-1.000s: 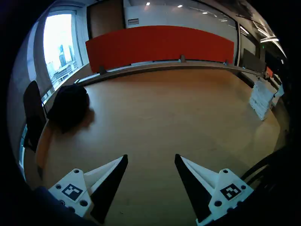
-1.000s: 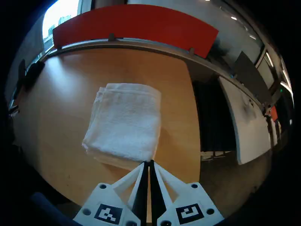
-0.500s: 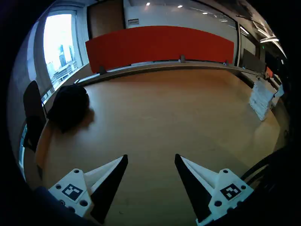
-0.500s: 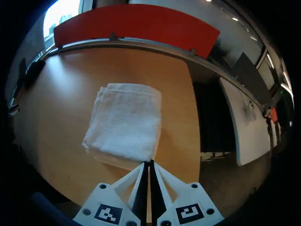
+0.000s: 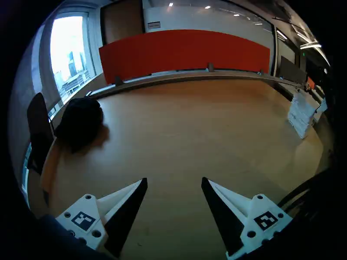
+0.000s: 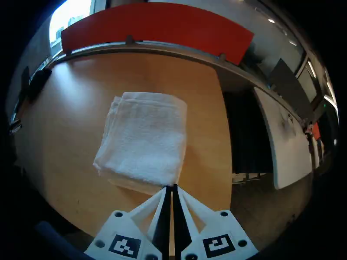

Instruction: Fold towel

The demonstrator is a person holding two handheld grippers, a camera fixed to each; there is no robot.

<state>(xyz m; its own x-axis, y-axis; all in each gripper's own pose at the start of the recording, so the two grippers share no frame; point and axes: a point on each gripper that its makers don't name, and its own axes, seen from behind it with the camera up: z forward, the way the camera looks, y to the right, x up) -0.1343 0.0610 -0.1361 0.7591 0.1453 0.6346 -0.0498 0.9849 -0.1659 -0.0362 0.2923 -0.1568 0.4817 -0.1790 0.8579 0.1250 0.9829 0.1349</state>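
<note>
A white towel [image 6: 143, 138], folded into a thick rectangle, lies on the wooden table [image 6: 78, 108] in the right gripper view. My right gripper [image 6: 171, 187] hovers just off the towel's near right corner, its fingers pressed together with nothing between them. In the left gripper view my left gripper [image 5: 173, 180] stands open over bare wood [image 5: 191, 125], nothing between its fingers. The towel [image 5: 300, 115] shows at the far right edge of that view.
A dark bag [image 5: 79, 121] sits at the table's left end by a chair [image 5: 38, 130]. A red divider [image 5: 182, 50] runs along the far edge. To the right of the table edge is a gap and another white desk [image 6: 284, 143].
The right gripper view has shifted very slightly, the towel sitting a touch higher in view. The left gripper has not moved.
</note>
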